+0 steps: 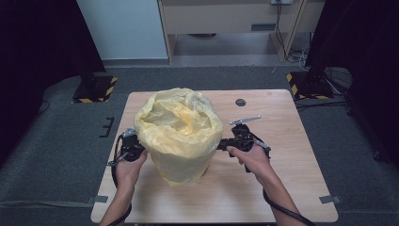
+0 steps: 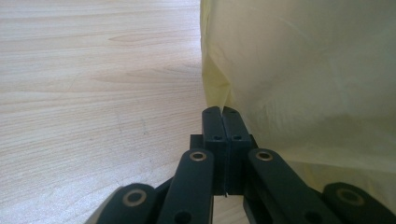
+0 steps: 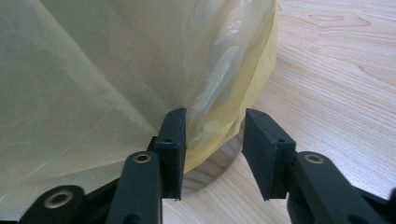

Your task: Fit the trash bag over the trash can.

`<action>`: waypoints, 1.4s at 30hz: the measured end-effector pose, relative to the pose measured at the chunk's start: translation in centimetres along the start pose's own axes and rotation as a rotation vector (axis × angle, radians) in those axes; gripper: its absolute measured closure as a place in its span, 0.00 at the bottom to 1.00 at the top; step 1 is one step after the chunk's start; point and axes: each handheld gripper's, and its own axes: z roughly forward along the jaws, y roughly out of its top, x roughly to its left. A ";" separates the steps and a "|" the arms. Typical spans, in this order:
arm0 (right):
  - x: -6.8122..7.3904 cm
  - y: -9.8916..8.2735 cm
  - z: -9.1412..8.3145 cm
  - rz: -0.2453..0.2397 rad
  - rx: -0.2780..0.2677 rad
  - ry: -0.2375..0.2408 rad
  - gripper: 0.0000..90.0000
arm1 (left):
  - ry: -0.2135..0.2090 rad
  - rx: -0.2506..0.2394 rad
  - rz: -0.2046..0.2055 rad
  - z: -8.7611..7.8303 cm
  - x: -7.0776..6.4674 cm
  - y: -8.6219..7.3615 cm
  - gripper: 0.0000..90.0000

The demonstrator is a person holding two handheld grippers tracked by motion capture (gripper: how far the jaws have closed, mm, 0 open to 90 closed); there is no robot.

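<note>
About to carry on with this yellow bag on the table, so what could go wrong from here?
1. The right tongs stand open with the yellow bag edge loose between the jaws; closing may catch only a thin fold that slips out.
2. The left tongs are shut beside the bag and do not appear to pinch it, so a pull would likely be one-sided and could tip or drag it across the table.

Yellow bags [image 1: 179, 134]: one
Grippers: two, left gripper [image 1: 139, 151], right gripper [image 1: 221, 144]
Tables [image 1: 282, 136]: one
Hands: two
</note>
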 end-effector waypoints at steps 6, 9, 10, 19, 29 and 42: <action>0.1 0.1 0.4 -0.007 0.022 0.035 0.99 | 0.001 0.002 -0.004 0.2 0.0 -0.1 1.00; 0.4 0.1 0.9 -0.011 0.040 0.019 1.00 | 0.005 0.005 -0.007 0.3 0.1 -0.2 1.00; 0.4 0.0 1.1 -0.017 0.053 0.007 1.00 | 0.006 0.007 -0.008 0.4 0.1 -0.2 1.00; -0.3 -0.7 2.2 0.004 0.098 -0.056 1.00 | 0.023 0.026 -0.014 1.2 0.5 -0.6 1.00; -1.4 -0.8 2.7 0.025 0.096 -0.087 1.00 | 0.022 0.020 -0.036 1.9 0.8 -0.8 1.00; -0.7 -1.2 -0.5 0.002 -0.028 -0.059 0.69 | 0.105 -0.052 -0.043 -2.8 1.0 -0.4 0.36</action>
